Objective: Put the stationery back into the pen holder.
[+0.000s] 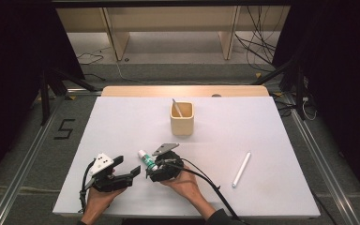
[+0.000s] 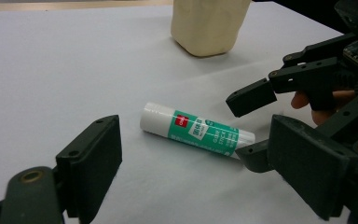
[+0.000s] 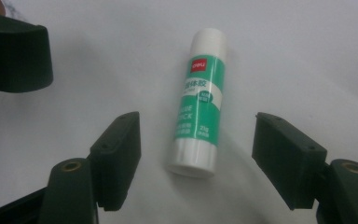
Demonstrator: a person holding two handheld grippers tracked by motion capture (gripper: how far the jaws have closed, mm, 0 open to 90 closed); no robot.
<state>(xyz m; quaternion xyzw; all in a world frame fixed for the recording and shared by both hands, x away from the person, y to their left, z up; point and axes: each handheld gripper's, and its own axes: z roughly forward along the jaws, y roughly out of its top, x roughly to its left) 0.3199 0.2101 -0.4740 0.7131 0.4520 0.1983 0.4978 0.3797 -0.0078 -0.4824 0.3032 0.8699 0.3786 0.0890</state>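
A glue stick with a white body and a green label lies flat on the white table sheet near the front. My right gripper is down at the sheet, open, its jaws standing either side of the stick's near end without touching it. In the right gripper view the glue stick lies lengthwise between the two black pads, with a gap on each side. My left gripper rests just left of the stick, open and empty. In the left gripper view the glue stick lies ahead, and the right gripper comes in from the right.
A pale wooden cup stands at the middle back of the sheet with a thin grey stick leaning in it. A white pen lies at the front right. A jaw of the left gripper shows close by in the right gripper view.
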